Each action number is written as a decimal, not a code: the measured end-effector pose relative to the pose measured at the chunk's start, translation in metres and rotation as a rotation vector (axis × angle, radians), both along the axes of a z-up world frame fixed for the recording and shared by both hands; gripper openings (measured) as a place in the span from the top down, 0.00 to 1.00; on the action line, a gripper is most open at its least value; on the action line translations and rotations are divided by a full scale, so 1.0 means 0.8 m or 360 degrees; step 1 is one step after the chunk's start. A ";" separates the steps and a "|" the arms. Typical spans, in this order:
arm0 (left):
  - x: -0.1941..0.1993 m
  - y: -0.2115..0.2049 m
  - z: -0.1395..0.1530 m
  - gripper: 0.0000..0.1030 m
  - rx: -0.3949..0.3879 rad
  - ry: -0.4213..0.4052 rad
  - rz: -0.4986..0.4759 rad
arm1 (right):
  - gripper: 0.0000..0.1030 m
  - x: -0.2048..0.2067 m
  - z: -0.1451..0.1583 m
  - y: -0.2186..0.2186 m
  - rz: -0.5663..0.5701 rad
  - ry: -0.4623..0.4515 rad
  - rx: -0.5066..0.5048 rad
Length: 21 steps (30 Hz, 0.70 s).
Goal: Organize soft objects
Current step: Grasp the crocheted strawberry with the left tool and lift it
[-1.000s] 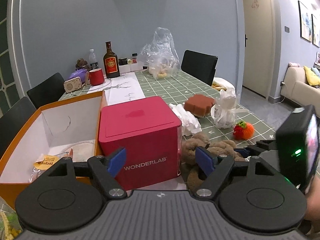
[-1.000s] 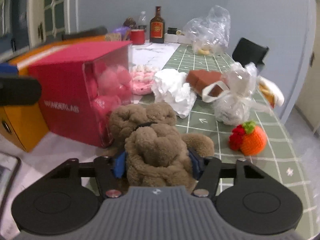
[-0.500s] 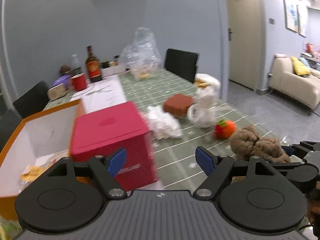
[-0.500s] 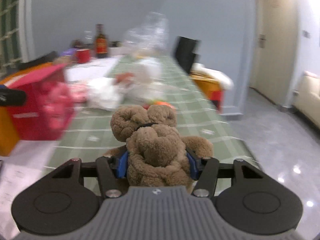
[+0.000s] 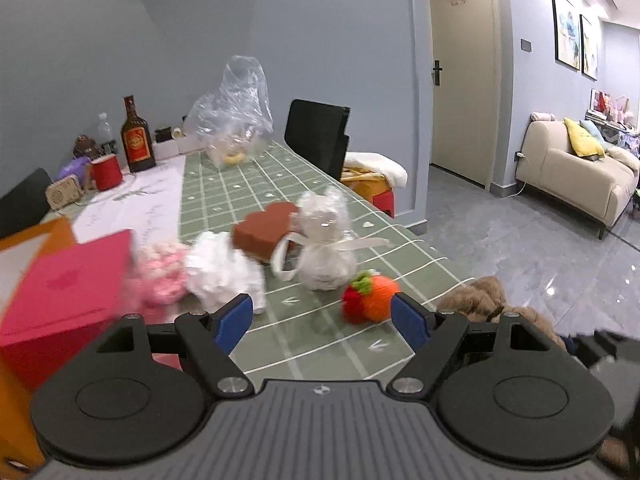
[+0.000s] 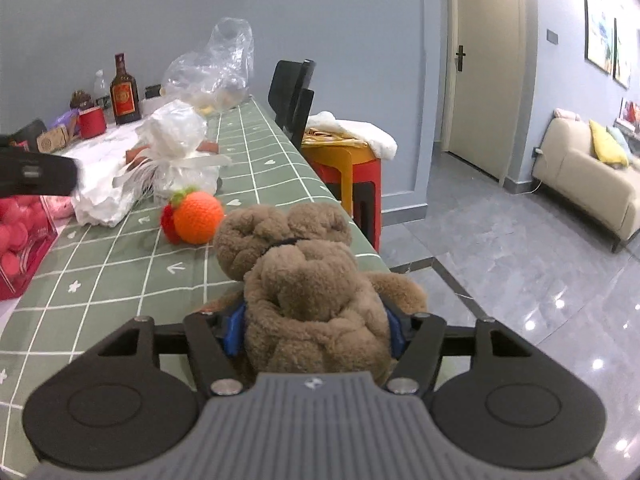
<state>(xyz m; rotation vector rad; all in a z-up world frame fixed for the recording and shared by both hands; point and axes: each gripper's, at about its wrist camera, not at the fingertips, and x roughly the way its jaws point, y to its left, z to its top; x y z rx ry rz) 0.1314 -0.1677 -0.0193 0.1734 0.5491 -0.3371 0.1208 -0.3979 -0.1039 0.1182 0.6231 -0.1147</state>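
The right tongs (image 6: 314, 330) are pinching a brown teddy bear (image 6: 308, 284), blue pads pressed into its flanks, and hold it off the worktop (image 6: 120, 280) beside that worktop's right edge, partly out over the grey floor. In the left wrist view the bear (image 5: 486, 300) shows low at the right, past that same edge.

The left tongs (image 5: 322, 318) are spread wide with nothing between the pads, raised above the near part of the worktop (image 5: 340, 344).

Just beyond them, near the right edge, lies a knitted orange ball with a red and green tuft (image 5: 372, 298) (a toy fruit, by the look of it). Behind it stands a clear wrapped bundle tied with white ribbon (image 5: 324, 248), touching a brown sponge block (image 5: 266, 232). Left of the bundle is a crumpled white wad (image 5: 224, 270), then a pink fluffy heap (image 5: 164, 272) against a red box (image 5: 60, 300). An orange box (image 5: 24, 380) sits at the near left edge.

At the far end of the worktop are a big clear plastic bag (image 5: 236, 112), a dark bottle (image 5: 136, 140) and a red mug (image 5: 106, 172).
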 end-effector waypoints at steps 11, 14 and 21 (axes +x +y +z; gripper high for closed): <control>0.057 -0.069 -0.055 0.10 0.0116 0.0108 0.0016 | 0.38 -0.004 0.001 -0.004 0.0015 -0.0017 0.0020; 0.064 -0.082 -0.062 0.10 0.0161 0.0079 0.0041 | 0.38 -0.003 0.001 -0.006 0.0019 -0.0022 0.0038; 0.086 -0.090 -0.073 0.11 0.0138 0.0129 0.0114 | 0.38 -0.007 0.002 -0.008 0.0030 -0.0030 0.0055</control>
